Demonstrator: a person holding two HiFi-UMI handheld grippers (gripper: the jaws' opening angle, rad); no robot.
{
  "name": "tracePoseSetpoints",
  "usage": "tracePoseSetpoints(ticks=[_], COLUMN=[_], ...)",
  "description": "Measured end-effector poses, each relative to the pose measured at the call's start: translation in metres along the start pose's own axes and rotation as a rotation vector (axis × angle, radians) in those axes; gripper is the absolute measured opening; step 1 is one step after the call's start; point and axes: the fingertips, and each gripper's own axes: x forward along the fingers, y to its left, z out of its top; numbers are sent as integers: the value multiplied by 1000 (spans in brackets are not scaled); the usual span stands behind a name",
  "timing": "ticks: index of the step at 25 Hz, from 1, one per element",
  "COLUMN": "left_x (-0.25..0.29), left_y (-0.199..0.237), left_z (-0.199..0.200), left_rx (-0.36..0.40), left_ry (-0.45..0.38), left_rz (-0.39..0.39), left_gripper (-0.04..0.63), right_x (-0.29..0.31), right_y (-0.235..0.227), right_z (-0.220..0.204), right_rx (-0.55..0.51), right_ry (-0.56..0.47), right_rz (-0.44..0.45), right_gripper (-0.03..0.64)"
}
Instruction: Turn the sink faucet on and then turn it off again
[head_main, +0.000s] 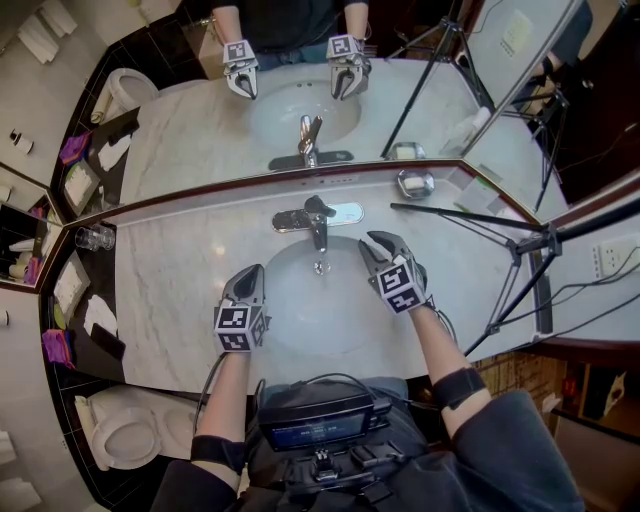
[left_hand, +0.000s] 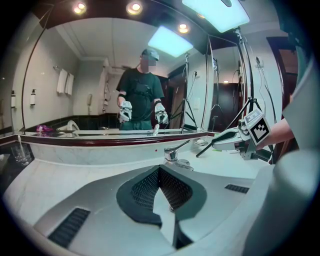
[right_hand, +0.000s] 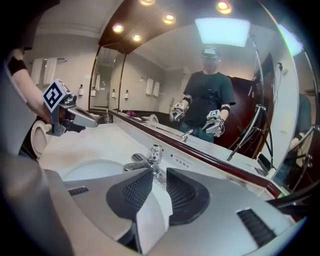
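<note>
Left tool (head_main: 250, 272) is held closed and empty over the rim of the sink (head_main: 300, 325). Right tool (head_main: 377, 241) is held with jaws parted, nothing gripped, just beside the faucet (head_main: 318, 218), which is mounted at the back of the counter (head_main: 170, 290).

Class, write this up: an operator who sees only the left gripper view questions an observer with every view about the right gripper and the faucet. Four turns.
Operator: Is the right gripper open?
Observer: Yes. Its own view shows the right gripper with jaws apart and nothing between them.
Operator: Is it on the faucet?
Observer: No. In the head view it sits just right of the faucet, with a gap between them.
</note>
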Motion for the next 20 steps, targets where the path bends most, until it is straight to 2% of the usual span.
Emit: tracePoseSetpoints(ticks=[7,13,20], left_x=[0,1,3], left_y=[5,12,16], left_z=[-1,-4,-8], left_rx=[-4,-9,-20], left_ry=[3,9,19], left_rz=[8,19,28], left_gripper=[0,0,0], right_x=[38,69,97], right_y=[10,6,20], right_z=[10,32,44], right_rx=[-329,-664,-944], right_ry=[51,86,101], right_rz=[48,44,104], right_gripper=[199,218,218])
